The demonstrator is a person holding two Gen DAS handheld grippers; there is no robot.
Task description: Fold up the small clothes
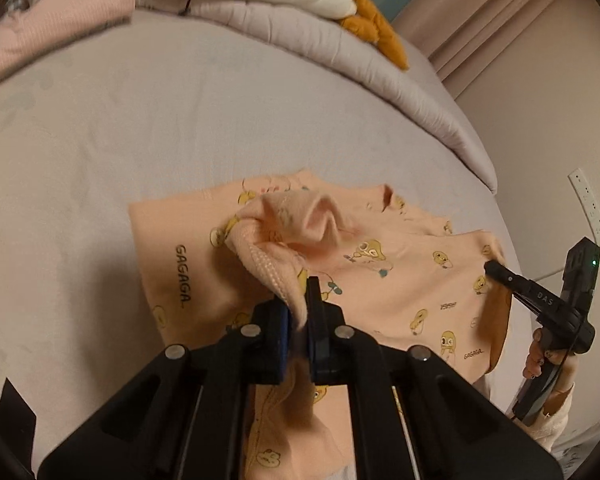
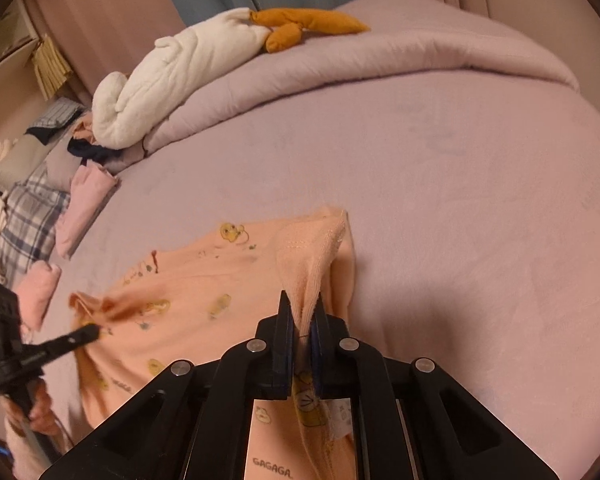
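Note:
A small peach garment printed with yellow ducks and "GAGAGA" lies rumpled on the lilac bed sheet. My left gripper is shut on a ribbed edge of it, and the cloth bunches up just beyond the jaws. In the right wrist view the same garment spreads to the left. My right gripper is shut on another ribbed edge, lifted off the sheet. Each gripper shows in the other's view, the right gripper and the left gripper, both pinching the garment's near corners.
A white plush goose with orange feet lies on a folded lilac quilt at the back. Folded pink clothes and a plaid cloth sit at the left. A power strip hangs on the right wall.

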